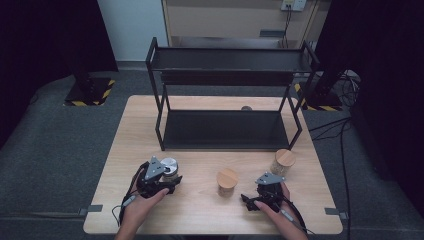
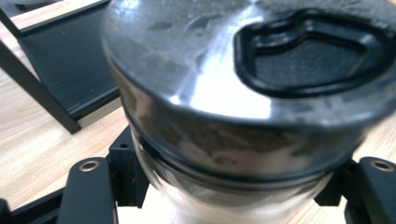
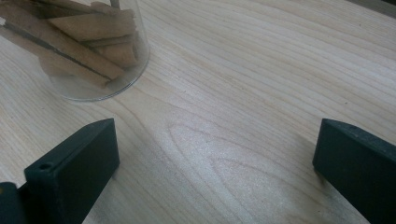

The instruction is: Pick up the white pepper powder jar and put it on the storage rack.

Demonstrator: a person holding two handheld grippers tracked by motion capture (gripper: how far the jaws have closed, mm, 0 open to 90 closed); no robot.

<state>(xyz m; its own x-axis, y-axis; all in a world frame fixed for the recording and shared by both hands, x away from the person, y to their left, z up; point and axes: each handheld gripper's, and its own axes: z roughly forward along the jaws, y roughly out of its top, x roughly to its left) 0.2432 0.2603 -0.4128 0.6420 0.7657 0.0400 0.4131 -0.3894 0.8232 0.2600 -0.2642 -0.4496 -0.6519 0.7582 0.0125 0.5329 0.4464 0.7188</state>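
A glass jar with a shiny metal lid (image 1: 169,164) sits between the jaws of my left gripper (image 1: 170,179) at the table's front left. In the left gripper view the jar's metal lid (image 2: 219,84), with a black rubber flap on top, looms close, and my left gripper (image 2: 233,191) is shut on the jar's glass body with a black jaw on either side. My right gripper (image 1: 250,201) rests low at the front right. Its jaws stand wide apart over bare wood in the right gripper view, so my right gripper (image 3: 215,158) is open with nothing in it.
A wooden-lidded jar (image 1: 227,181) stands mid-front, left of the right gripper; its glass body with brown sticks inside (image 3: 88,42) is close ahead. Another wooden-lidded jar (image 1: 284,161) stands to the right. A black two-tier shelf rack (image 1: 227,131) fills the table's far half.
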